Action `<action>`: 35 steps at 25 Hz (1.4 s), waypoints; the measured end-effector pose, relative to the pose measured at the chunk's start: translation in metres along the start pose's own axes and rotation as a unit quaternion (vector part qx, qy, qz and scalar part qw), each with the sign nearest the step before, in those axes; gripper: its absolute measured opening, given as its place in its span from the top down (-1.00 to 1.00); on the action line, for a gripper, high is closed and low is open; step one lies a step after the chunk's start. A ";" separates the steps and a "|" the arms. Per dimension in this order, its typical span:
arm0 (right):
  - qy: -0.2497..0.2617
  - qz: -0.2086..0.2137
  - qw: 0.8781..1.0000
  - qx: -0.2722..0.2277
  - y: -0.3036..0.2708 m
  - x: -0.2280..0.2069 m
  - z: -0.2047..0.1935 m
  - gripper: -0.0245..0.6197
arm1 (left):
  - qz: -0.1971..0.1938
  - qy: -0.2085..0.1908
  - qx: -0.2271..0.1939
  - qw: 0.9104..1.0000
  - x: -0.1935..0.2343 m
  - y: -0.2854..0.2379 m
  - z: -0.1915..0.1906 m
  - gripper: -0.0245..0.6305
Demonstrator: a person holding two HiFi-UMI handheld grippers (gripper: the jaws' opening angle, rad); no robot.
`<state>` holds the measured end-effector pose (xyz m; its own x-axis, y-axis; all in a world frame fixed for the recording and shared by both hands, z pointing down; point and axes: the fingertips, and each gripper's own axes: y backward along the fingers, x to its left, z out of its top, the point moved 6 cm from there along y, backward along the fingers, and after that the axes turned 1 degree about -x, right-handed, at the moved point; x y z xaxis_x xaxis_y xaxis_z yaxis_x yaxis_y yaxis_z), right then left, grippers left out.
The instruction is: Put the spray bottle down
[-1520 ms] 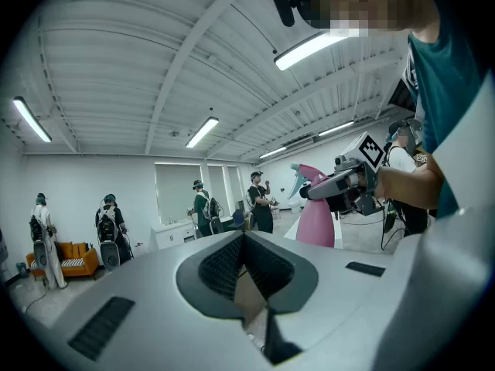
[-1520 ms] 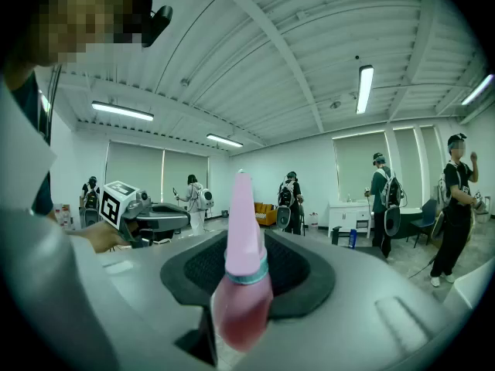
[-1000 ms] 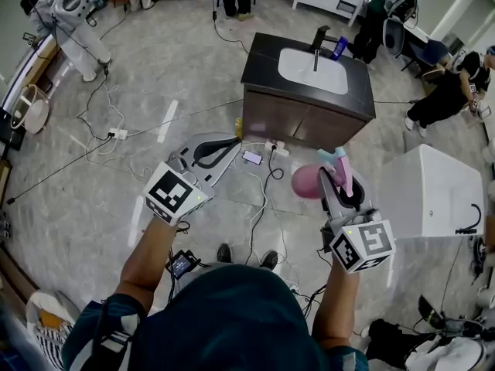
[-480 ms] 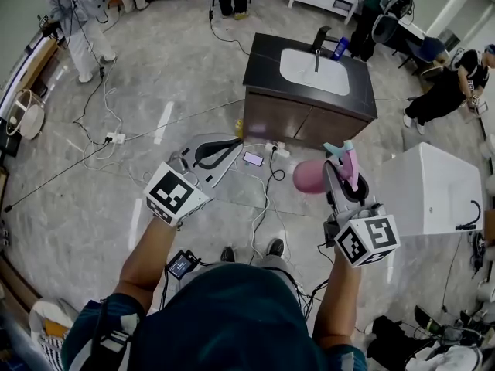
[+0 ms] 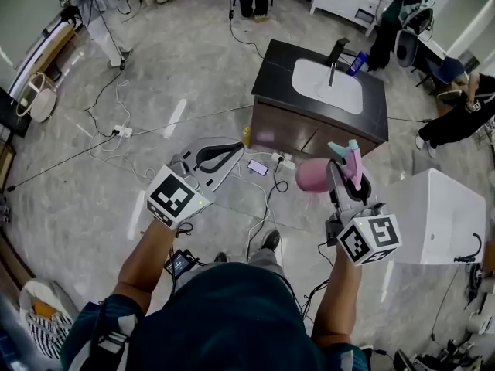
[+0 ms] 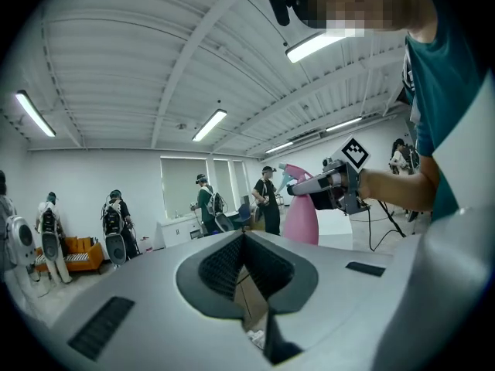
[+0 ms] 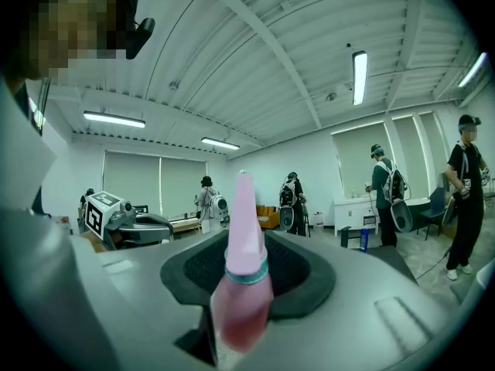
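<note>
A pink spray bottle (image 5: pixel 312 175) with a teal and pink trigger head hangs in the air over the floor. My right gripper (image 5: pixel 341 173) is shut on its neck. In the right gripper view the bottle (image 7: pixel 242 284) stands upright between the dark pads. My left gripper (image 5: pixel 235 144) hovers to the left at about the same height, its fingertips together with nothing between them. From the left gripper view (image 6: pixel 244 236) the bottle (image 6: pixel 300 213) shows off to the right. Both grippers point towards the dark vanity (image 5: pixel 272 114).
The vanity carries a white sink (image 5: pixel 328 86), a black faucet and a blue bottle (image 5: pixel 356 59). A white tub (image 5: pixel 437 219) stands at the right. Cables, a power strip (image 5: pixel 282 159) and a phone (image 5: pixel 257 167) lie on the marble floor. People stand around the room's edges.
The person has stepped across the floor, so both grippers have travelled with the view. The bottle stays held in the right gripper. The left gripper's fingers have not changed.
</note>
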<state>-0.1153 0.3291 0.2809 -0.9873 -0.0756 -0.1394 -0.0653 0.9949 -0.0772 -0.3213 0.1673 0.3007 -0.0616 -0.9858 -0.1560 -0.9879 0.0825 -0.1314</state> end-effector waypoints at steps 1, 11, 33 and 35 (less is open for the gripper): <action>0.000 0.008 1.000 0.002 -0.006 -0.008 0.001 0.47 | 0.007 0.001 0.002 1.000 0.001 -0.007 0.000 0.91; -0.005 0.078 0.997 0.014 -0.056 -0.098 0.016 0.47 | 0.068 0.006 0.016 0.998 0.008 -0.090 0.013 0.91; -0.018 0.106 0.994 0.024 -0.121 -0.210 0.014 0.47 | 0.088 0.014 0.034 0.995 0.044 -0.211 0.004 0.91; -0.016 0.092 0.995 0.024 -0.131 -0.219 0.014 0.47 | 0.073 0.012 0.027 0.997 0.061 -0.228 0.002 0.91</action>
<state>0.1116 0.2139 0.3082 -0.9769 0.1040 -0.1866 0.1233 0.9878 -0.0951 -0.0995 0.0885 0.3197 -0.2080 -0.9659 -0.1544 -0.9591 0.2324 -0.1617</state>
